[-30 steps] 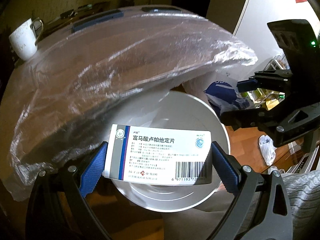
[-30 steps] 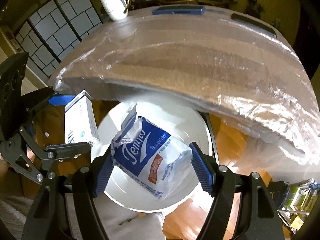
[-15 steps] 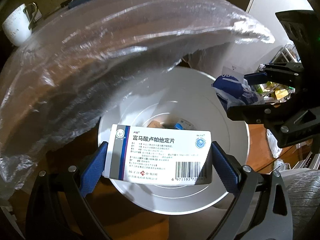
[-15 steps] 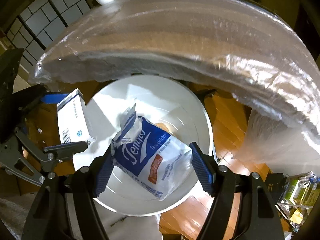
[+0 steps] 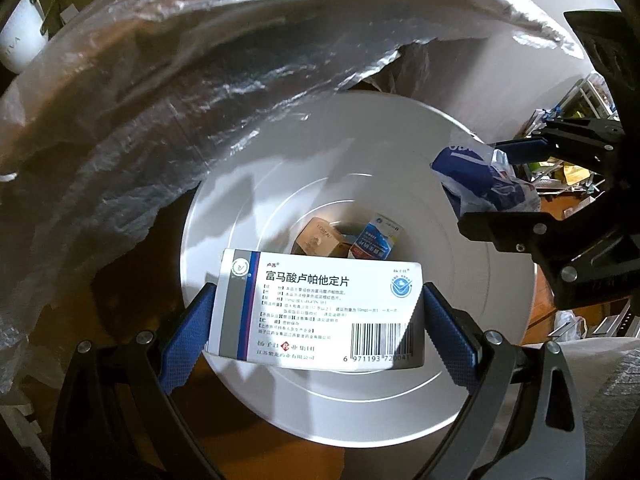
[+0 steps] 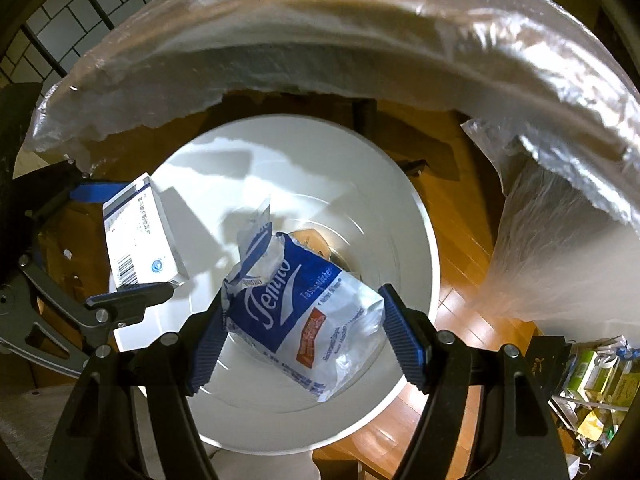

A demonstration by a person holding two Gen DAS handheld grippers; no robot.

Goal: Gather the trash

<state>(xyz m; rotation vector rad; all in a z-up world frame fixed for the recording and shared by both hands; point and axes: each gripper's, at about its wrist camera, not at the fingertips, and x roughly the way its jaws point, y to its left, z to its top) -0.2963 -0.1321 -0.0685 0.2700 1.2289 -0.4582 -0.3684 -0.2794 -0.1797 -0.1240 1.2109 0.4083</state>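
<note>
My left gripper [image 5: 316,316] is shut on a white medicine box [image 5: 320,312] with a barcode, held flat over the mouth of a round white bin [image 5: 472,264]. In the right wrist view that box [image 6: 138,236] hangs at the bin's left rim [image 6: 424,236]. My right gripper [image 6: 302,328] is shut on a crumpled blue and white tissue packet [image 6: 304,312] above the bin's opening. The packet [image 5: 480,184] also shows at the right of the left wrist view. A brown carton [image 5: 318,236] and a small blue box [image 5: 376,236] lie at the bin's bottom.
A table edge wrapped in clear plastic sheet [image 5: 168,92] overhangs the far side of the bin. A white mug [image 5: 22,40] stands on the table. Wooden floor [image 6: 464,308] surrounds the bin, with bags and boxes [image 6: 592,376] at the lower right.
Both grippers have sunk toward the bin with their loads still held. The bin now fills more of both views and the trash at its bottom has come into sight.
</note>
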